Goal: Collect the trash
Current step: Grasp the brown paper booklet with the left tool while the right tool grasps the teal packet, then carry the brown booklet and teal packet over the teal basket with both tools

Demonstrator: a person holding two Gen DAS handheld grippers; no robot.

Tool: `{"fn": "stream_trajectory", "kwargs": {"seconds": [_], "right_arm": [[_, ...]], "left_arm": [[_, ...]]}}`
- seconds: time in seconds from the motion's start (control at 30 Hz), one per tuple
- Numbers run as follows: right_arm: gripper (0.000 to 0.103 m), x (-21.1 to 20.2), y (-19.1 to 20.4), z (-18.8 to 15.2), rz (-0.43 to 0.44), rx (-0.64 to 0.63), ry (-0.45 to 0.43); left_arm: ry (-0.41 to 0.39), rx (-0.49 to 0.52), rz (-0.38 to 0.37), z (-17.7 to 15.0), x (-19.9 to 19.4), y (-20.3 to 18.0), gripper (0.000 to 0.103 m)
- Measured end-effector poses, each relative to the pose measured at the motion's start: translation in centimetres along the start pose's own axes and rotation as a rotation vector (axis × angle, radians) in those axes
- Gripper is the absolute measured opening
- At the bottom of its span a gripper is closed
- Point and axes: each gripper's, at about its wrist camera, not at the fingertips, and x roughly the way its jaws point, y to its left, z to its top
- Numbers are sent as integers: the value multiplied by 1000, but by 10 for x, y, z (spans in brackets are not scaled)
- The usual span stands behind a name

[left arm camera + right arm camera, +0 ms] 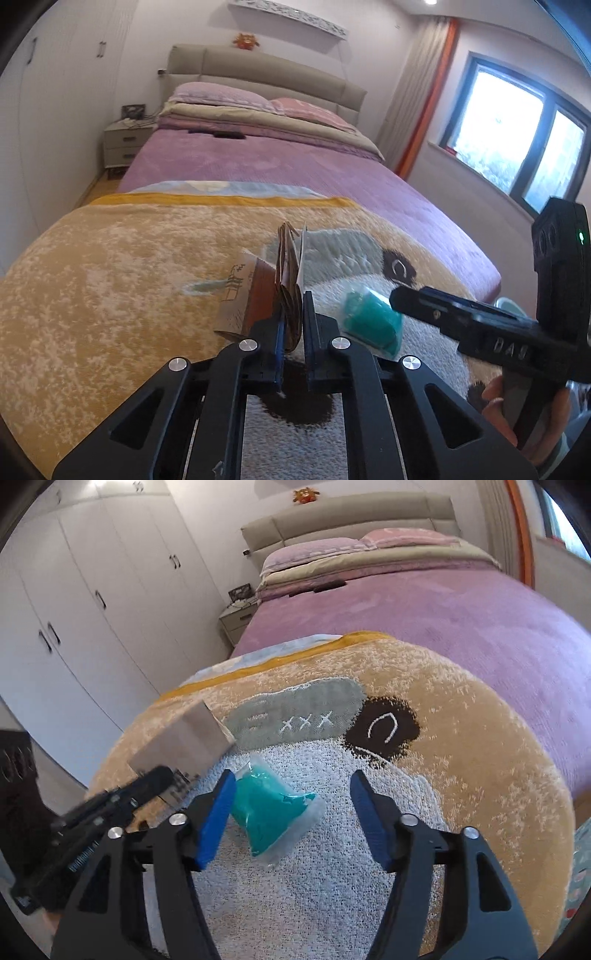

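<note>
On the left, the left gripper (293, 317) clamps a flattened brown cardboard carton (269, 295) and holds it upright above the blanket, apparently ready to carry off. To its right, the right gripper (291, 812) stands open around a crumpled teal plastic packet (273, 812) lying on the tan cartoon-patterned blanket (461, 775), likely the next pickup. Beyond stretch a purple-covered bed (295, 162), white wardrobes and a window.

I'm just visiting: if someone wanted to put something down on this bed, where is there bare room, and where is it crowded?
Bare: the purple bedspread between the cartoon blanket and the pillows, and the blanket's tan stretch left of the cardboard box. Crowded: the blanket's near middle, where the left gripper pinches the box and the open right gripper hovers around a teal packet.
</note>
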Motion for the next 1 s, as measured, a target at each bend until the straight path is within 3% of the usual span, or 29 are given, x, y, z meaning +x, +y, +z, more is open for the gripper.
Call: {"fn": "stream_trajectory", "kwargs": {"seconds": [0.1, 0.27, 0.43, 0.53, 0.77, 1.0], "right_arm": [[67, 8, 18, -1, -4, -88, 33], [67, 20, 40, -7, -89, -198, 63], [46, 16, 34, -7, -96, -172, 45], [43, 6, 28, -7, -88, -151, 15], [42, -36, 9, -14, -154, -101, -67], [42, -119, -37, -30, -239, 25, -214]], "left_arm": [[1, -32, -3, 1, -1, 7, 7], [-1, -27, -6, 1, -3, 7, 7], [-15, -4, -2, 0, -6, 2, 7], [-32, 29, 17, -1, -8, -5, 7], [-59, 78, -8, 0, -19, -27, 7], [-89, 133, -101, 2, -40, -74, 7]]}}
